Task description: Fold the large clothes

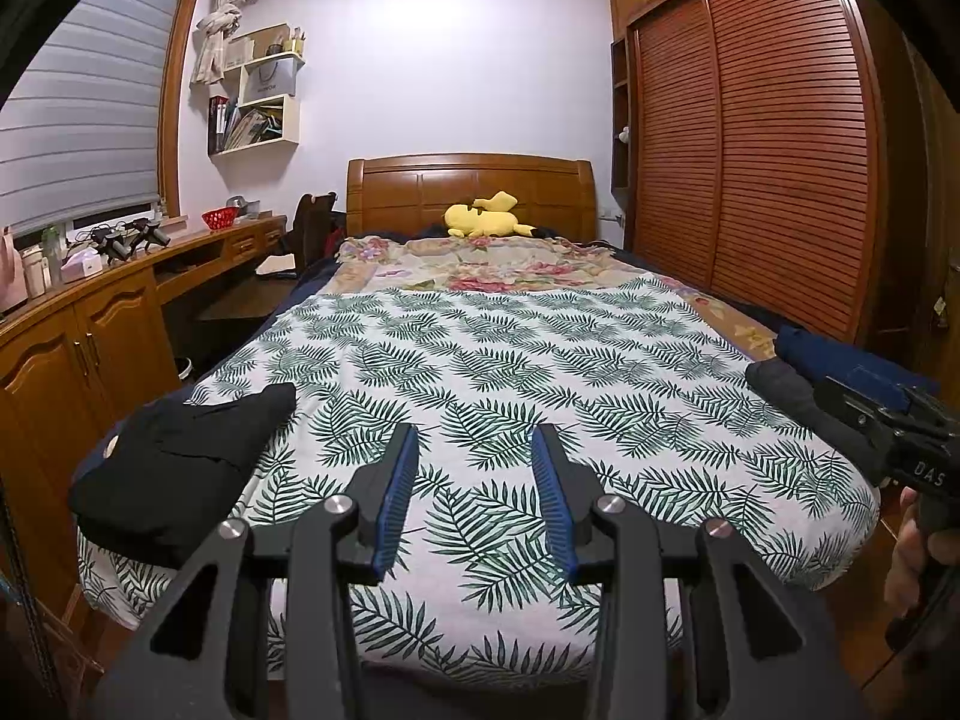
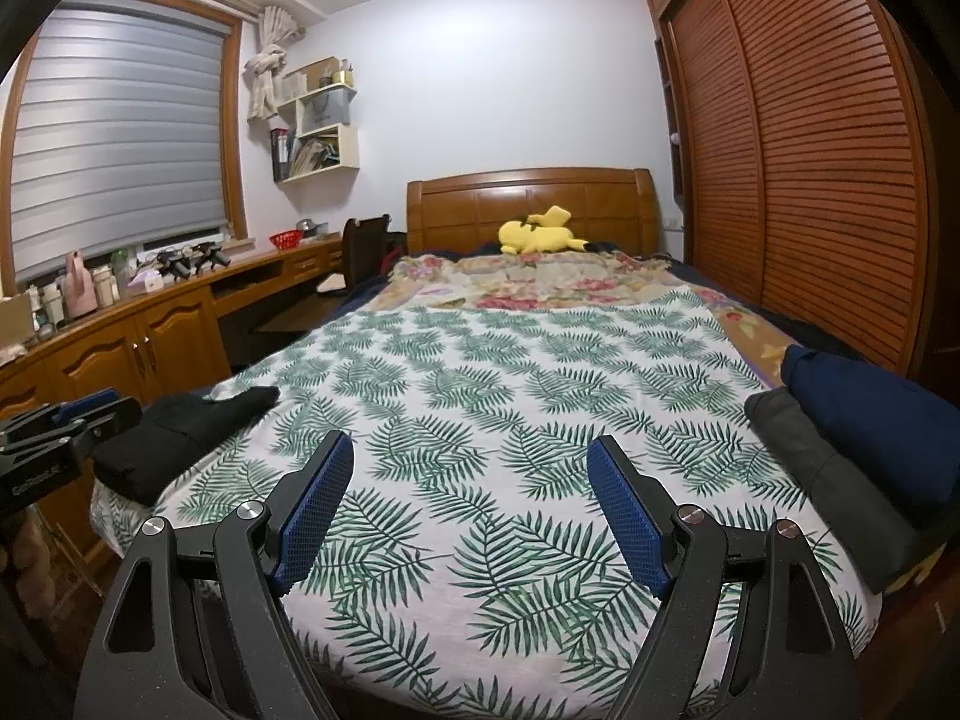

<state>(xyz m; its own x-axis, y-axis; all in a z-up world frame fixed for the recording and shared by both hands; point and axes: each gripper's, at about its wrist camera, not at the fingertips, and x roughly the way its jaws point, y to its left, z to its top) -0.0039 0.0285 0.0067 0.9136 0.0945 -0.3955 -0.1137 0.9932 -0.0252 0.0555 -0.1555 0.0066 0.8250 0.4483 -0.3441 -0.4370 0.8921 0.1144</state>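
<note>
My left gripper [image 1: 474,468] and right gripper [image 2: 468,492] both hang over the foot of the bed [image 2: 480,408], jaws apart, nothing between them. On the bed's left edge lies a folded garment [image 1: 180,468]; on the right edge, two more folded garments [image 2: 840,456] — touching, side by side. Behind, by the headboard [image 1: 471,189], a plush toy [image 1: 486,219]. Desk [image 1: 120,288] left of the bed — wardrobe [image 1: 750,150] right.

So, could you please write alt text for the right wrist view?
The open right gripper, its blue-padded fingers spread and empty, hovers over a bed covered by a leaf-print sheet. A folded black garment lies at the left edge; grey and navy folded clothes lie at the right.
</note>
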